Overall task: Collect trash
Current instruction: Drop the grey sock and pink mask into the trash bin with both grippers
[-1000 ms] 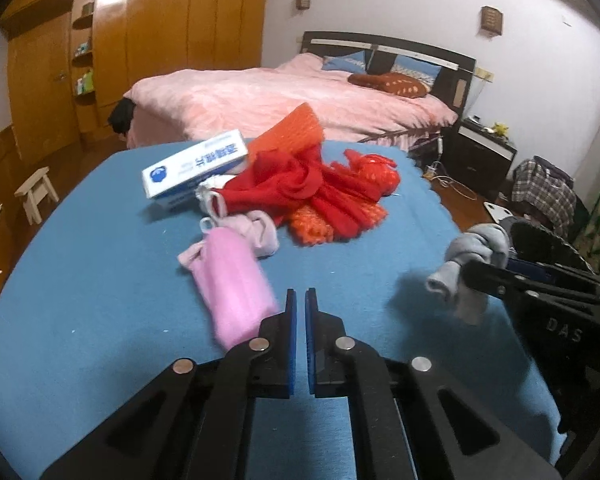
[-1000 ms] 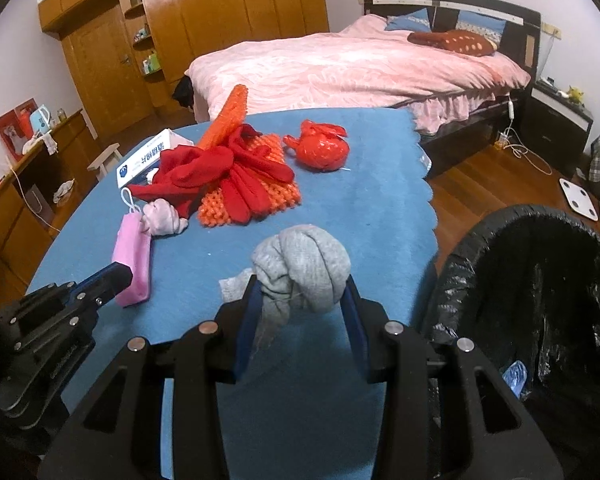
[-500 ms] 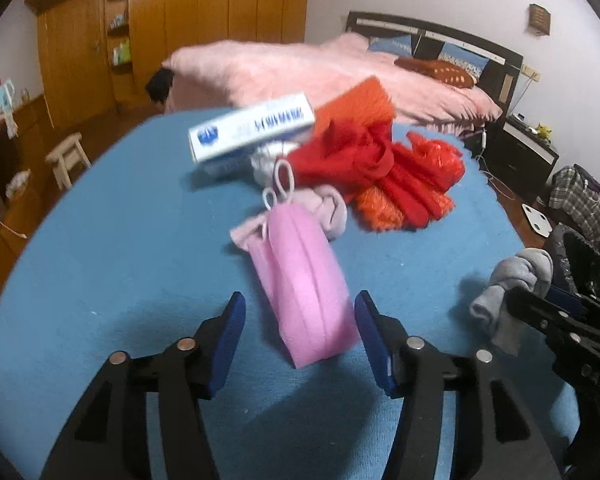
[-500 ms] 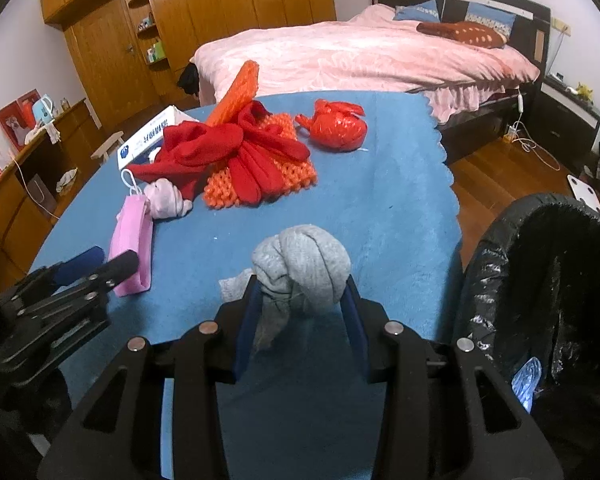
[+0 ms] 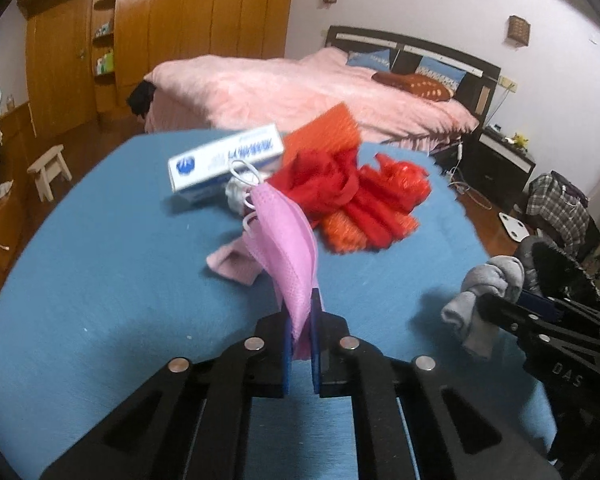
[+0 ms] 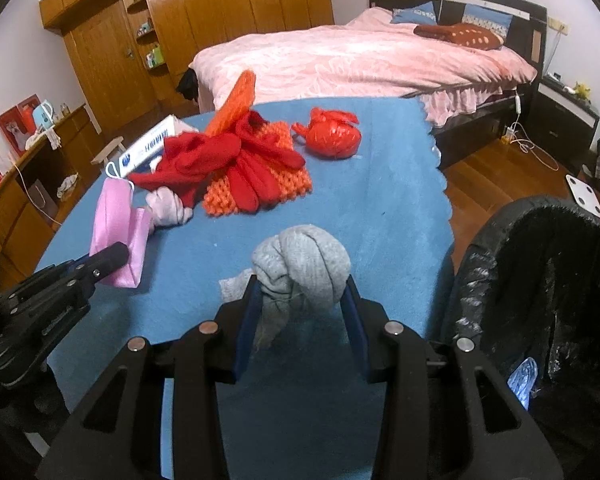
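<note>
The left gripper [image 5: 300,320] is clamped on the pleated pink face mask [image 5: 288,248]; the right gripper [image 6: 300,304] grips the knotted grey sock [image 6: 304,264] near the blue table's [image 6: 380,208] right edge.

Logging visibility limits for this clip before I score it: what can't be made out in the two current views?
- Box: print motion-blurred in left wrist view; in right wrist view mostly hidden behind the red cloth pile.
- Trash bin: cut off by the right edge; its dark liner hides most contents.
- Pink mask: lower end hidden between the left gripper fingers.
- Grey sock: underside hidden by the right gripper.
</note>
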Action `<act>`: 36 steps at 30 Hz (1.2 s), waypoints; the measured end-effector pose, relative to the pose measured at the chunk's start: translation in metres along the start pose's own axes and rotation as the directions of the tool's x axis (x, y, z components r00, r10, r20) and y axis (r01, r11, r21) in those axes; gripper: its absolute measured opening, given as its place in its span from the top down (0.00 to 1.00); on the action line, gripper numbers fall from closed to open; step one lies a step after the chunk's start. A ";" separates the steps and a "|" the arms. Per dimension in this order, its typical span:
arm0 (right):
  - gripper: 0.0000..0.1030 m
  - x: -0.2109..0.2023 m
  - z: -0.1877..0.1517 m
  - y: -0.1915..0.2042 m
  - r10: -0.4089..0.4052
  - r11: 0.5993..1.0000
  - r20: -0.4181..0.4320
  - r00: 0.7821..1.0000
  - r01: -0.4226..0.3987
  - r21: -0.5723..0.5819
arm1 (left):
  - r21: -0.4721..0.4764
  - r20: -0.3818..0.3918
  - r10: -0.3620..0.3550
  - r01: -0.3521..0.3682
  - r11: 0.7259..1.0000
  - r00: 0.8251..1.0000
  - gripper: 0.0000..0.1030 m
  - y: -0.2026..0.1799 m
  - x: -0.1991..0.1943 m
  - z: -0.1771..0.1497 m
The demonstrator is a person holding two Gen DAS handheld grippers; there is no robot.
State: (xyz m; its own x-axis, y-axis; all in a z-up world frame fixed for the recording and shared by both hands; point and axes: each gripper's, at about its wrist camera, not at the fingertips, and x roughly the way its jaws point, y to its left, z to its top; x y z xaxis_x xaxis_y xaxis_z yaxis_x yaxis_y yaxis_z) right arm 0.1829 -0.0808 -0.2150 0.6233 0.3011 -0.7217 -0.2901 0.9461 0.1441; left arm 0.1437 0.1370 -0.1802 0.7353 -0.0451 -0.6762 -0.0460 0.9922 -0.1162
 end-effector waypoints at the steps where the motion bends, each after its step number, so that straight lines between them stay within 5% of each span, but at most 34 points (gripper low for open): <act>1: 0.62 -0.003 0.001 -0.001 0.001 1.000 0.008 1.000 -0.001 0.002 | 0.006 0.010 -0.004 0.004 1.000 1.000 0.93 -0.003 -0.004 0.002; 18: 0.62 -0.090 -0.008 -0.071 -0.109 0.991 0.117 0.987 0.098 0.096 | 0.159 0.029 -0.193 0.186 0.970 0.981 0.93 -0.099 -0.022 0.019; 36: 0.60 -0.155 -0.062 -0.188 -0.358 0.900 0.107 0.927 0.313 0.302 | 0.328 -0.052 -0.455 0.445 0.833 0.889 0.91 -0.244 -0.030 0.012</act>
State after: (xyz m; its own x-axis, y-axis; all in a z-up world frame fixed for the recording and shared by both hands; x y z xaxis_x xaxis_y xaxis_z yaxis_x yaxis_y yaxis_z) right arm 0.0956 -0.3125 -0.1715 0.7597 -0.0469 -0.6486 0.1534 0.9822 0.1086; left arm 0.1414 -0.1020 -0.1231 0.6394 -0.4976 -0.5862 0.5111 0.8446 -0.1594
